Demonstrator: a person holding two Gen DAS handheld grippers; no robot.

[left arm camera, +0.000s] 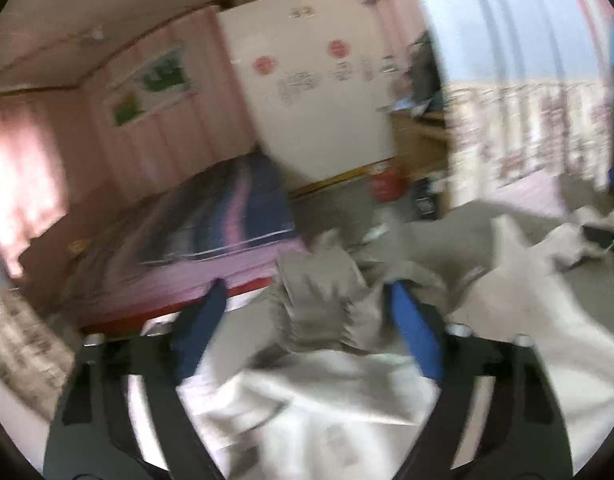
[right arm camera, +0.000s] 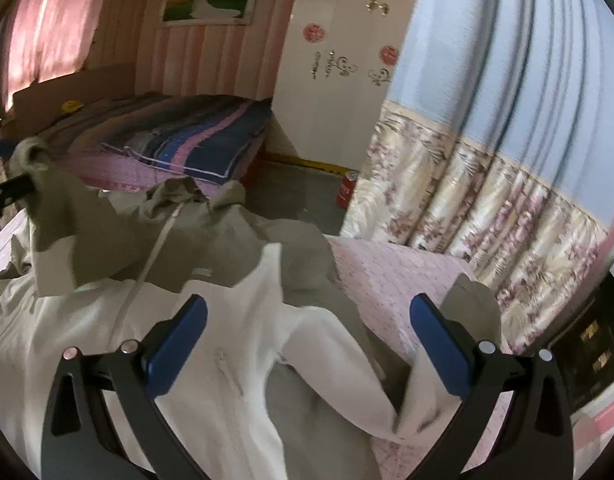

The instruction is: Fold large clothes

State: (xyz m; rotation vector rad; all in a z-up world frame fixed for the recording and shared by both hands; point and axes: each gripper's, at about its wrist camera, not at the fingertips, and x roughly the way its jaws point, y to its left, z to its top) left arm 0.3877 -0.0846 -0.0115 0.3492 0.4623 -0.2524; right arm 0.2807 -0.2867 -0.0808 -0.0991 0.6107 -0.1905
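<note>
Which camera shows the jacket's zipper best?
The right wrist view: the white zipper runs in plain sight down the front of the grey and white jacket. The left wrist view is blurred and shows only bunched jacket cloth, no zipper.

Bedroom bkgd, non-task stuff

Striped quilt (right arm camera: 195, 140) lying on far bed at 11 o'clock; white wardrobe (right arm camera: 339, 60) standing at 12; floral curtain (right arm camera: 487, 200) hanging at 2; red container (right arm camera: 347, 194) sitting nr its hem.

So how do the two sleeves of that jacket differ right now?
The left sleeve is lifted, its grey cuff between the left gripper fingers; the right sleeve lies bent on the pink bedspread, its cuff free beside the open right gripper. Both are white with grey ends.
</note>
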